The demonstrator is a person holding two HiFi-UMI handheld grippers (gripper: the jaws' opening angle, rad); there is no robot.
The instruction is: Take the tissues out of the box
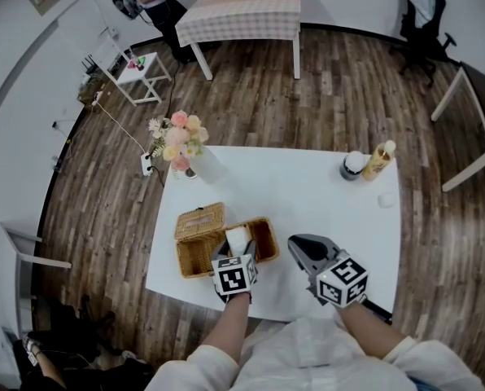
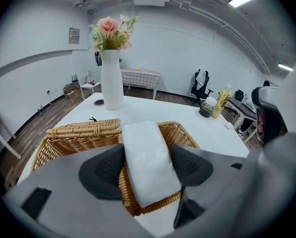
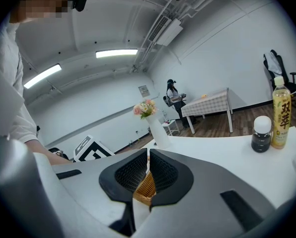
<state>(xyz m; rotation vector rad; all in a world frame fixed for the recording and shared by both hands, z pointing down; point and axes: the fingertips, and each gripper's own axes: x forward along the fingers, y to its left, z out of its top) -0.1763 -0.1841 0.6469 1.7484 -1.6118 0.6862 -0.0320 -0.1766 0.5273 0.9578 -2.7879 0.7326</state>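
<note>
A wicker basket box (image 1: 195, 259) (image 2: 184, 133) stands near the white table's front left, its lid (image 1: 199, 221) swung open to the far side. A white tissue pack (image 1: 238, 236) (image 2: 147, 157) lies lengthwise over the basket's near rim. My left gripper (image 1: 237, 251) (image 2: 147, 171) has a dark pad against each side of it. My right gripper (image 1: 296, 242) (image 3: 148, 175) hovers over the table right of the basket, jaws together with nothing held; wicker shows behind the slit between its pads.
A white vase of flowers (image 1: 183, 149) (image 2: 111, 78) stands at the table's far left corner. A yellow bottle (image 1: 378, 160) (image 3: 281, 113) and a dark jar (image 1: 354, 165) (image 3: 261, 134) stand at the far right. A checked table (image 1: 242, 10) and an office chair (image 1: 421, 19) are beyond.
</note>
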